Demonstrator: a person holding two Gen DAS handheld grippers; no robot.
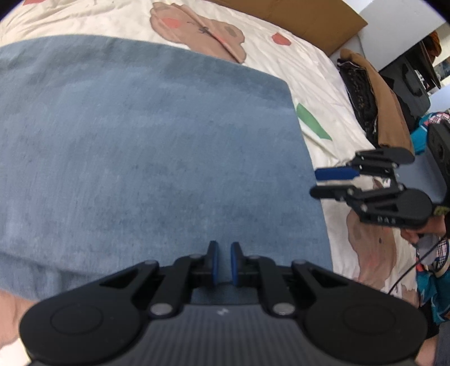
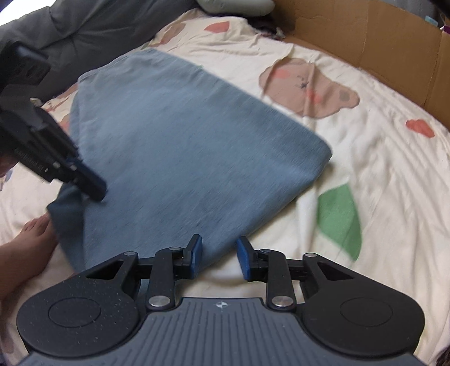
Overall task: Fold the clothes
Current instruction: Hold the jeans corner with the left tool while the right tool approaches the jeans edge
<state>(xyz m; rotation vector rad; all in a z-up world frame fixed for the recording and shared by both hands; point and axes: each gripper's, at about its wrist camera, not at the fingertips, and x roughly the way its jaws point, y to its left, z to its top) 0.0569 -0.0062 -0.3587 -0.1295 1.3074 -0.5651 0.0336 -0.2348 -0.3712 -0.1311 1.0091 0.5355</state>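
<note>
Item: blue garment [image 2: 180,146], soft knit, laid on a bed sheet [image 2: 379,174] printed with bears and leaves. It is seen as a flat, roughly rectangular panel with straight edges; no sleeves or collar are visible, so at least one fold is judged to have been made already.

Left gripper [image 1: 222,264]: jaws brought narrow, with a near edge of the garment pinched between the blue pads. In the right wrist view the same corner is seen lifted slightly off the sheet under this gripper [image 2: 90,183].

Right gripper [image 2: 219,259]: jaws partly apart, nothing held. It is positioned over the near edge of the garment, where cloth meets sheet; from the left wrist view it [image 1: 326,183] is seen just beside the garment's right-hand edge, not touching it.

Surroundings: cardboard box [image 2: 379,42] along the far side of the bed; grey bedding [image 2: 84,25] at the far left; a bare foot [image 2: 31,239] resting on the sheet.

Remaining work, as judged: a second corner to be taken by the right gripper, a further fold, and smoothing.
</note>
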